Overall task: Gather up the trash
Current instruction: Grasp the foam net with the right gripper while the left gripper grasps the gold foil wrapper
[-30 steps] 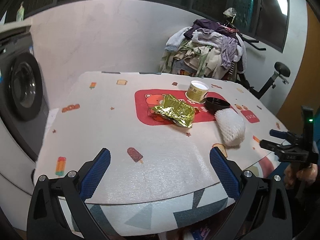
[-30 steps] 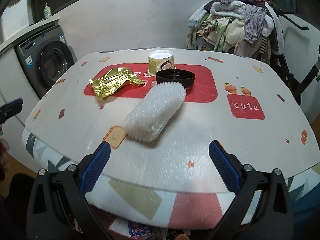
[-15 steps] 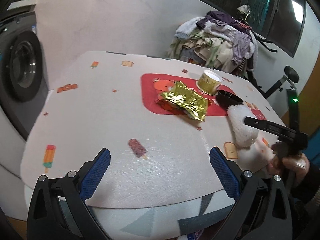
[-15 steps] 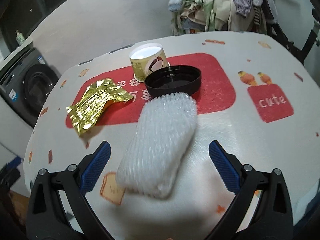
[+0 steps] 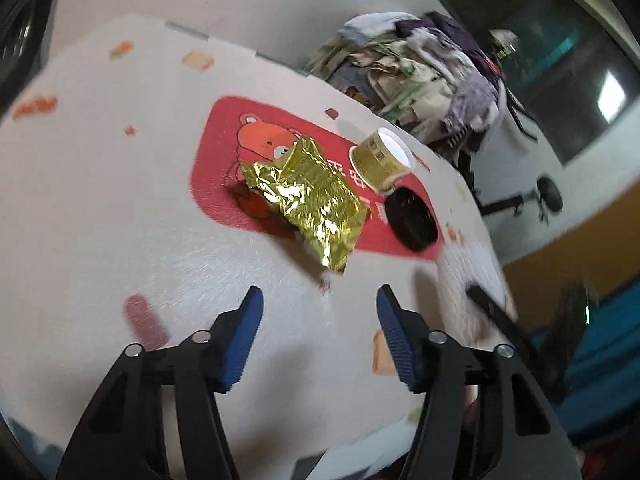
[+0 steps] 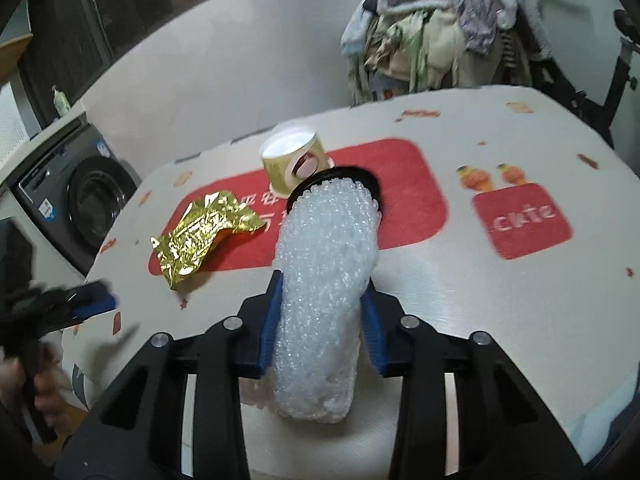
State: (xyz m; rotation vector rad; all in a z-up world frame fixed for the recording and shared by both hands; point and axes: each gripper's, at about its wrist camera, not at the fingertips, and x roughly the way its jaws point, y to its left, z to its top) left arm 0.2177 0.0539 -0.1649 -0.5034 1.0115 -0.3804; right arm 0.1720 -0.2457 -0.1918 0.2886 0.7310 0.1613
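A roll of white bubble wrap (image 6: 326, 280) lies on the table, and my right gripper (image 6: 322, 300) is shut on its near half, the blue pads pressing both sides. A crumpled gold foil wrapper (image 5: 308, 196) lies on the red mat, just ahead of my left gripper (image 5: 318, 316), which is open and empty above the tablecloth. The wrapper also shows in the right wrist view (image 6: 200, 232). A yellow paper cup (image 5: 380, 158) and a black lid (image 5: 412, 218) sit behind it. The bubble wrap's far end overlaps the lid (image 6: 356, 174).
The table (image 6: 500, 300) has a patterned white cloth with a red mat (image 5: 220, 176). A pile of clothes (image 6: 440, 28) on an exercise bike stands behind the table. A washing machine (image 6: 84, 196) stands to the left. The left gripper shows blurred in the right wrist view (image 6: 80, 300).
My right gripper moved in over the bubble wrap and closed on it. My left gripper moved forward toward the gold wrapper and its jaws narrowed.
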